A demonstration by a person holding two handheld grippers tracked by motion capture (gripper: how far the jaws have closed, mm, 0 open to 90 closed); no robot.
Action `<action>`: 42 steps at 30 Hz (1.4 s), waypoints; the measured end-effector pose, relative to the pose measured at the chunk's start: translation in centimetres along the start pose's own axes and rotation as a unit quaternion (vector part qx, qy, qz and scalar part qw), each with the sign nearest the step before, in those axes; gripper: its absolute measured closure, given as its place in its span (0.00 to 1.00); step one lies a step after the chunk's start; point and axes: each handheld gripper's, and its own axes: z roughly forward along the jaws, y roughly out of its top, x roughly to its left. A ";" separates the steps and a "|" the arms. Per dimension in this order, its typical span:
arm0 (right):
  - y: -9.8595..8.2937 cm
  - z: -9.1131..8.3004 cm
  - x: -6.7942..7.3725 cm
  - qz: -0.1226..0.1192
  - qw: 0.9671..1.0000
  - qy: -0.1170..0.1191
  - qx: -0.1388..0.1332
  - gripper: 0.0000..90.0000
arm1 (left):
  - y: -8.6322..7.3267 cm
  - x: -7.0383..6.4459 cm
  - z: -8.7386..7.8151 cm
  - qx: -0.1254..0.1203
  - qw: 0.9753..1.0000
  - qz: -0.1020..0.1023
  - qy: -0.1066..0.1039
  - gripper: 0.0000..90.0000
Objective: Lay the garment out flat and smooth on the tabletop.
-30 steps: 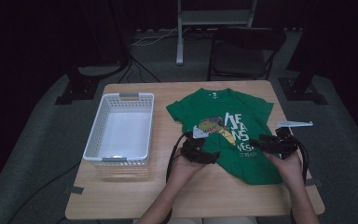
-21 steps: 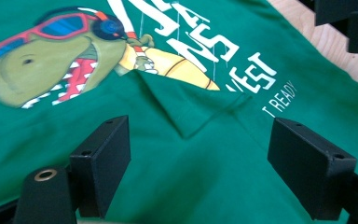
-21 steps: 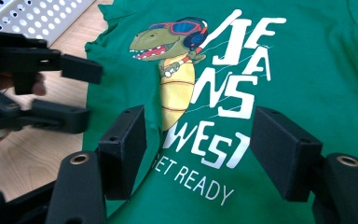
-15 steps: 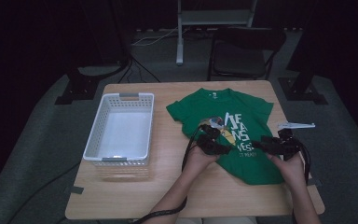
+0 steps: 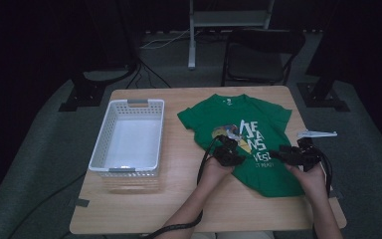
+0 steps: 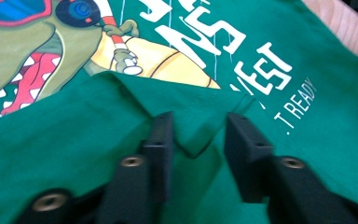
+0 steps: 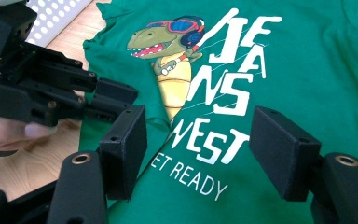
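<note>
Folding looks barely begun, as I read it. I have the green cotton T-shirt with a dinosaur print and white lettering lying mostly flat on the right half of the pale wooden desk, collar toward the far edge and hem toward the near right corner.

My left tongs sit at the shirt's left side, near the printed dinosaur. They are partly open, and a raised fold of green cloth stands between the two black jaws; I cannot tell whether the pads are touching it, but they have not closed on it. In the right gripper view the same edge shows turned over onto the print, so one small flap is lifted and nothing more.

My right tongs hover over the lower lettering with the jaws spread wide and nothing between them. In the high view they are above the shirt near its right edge.

A white slatted plastic basket stands on the left half of the desk, well apart from the shirt, with nothing in it that I can see. A small pale flat object lies by the right edge; I cannot make out what it is.

Left to do, by my judgement: close on the cloth, carry the fold across, finish the folding, and probably move the shirt into the basket.
</note>
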 end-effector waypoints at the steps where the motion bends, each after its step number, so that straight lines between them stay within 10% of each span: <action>1: 0.0 0.0 0.0 0.000 1.000 0.000 0.000 0.40 | -0.1 0.2 0.0 0.001 1.000 0.002 -0.005 0.84; 5: 0.0 0.0 0.1 -0.001 1.000 0.001 0.000 0.40 | -0.3 0.4 -0.7 -0.005 1.000 -0.001 -0.020 1.00; 14: 0.1 0.1 0.2 -0.004 1.000 0.001 0.002 0.40 | -0.3 0.4 -1.9 -0.007 1.000 0.005 -0.019 1.00; 18: 0.0 0.1 0.3 -0.007 1.000 0.000 0.002 0.40 | -0.2 0.0 -0.7 0.006 1.000 0.010 0.003 0.63; 24: 0.0 0.0 0.1 -0.005 1.000 -0.001 0.001 0.40 | 0.4 -0.8 0.3 0.001 1.000 0.024 0.015 0.62; 34: 0.0 0.1 0.2 -0.007 1.000 -0.004 0.003 0.40 | 0.1 -0.4 0.6 -0.011 0.999 0.034 0.031 0.95; 42: 0.0 -0.2 0.1 -0.006 1.000 -0.004 -0.001 0.40 | 0.0 -1.0 -0.8 -0.033 0.998 0.046 0.024 0.99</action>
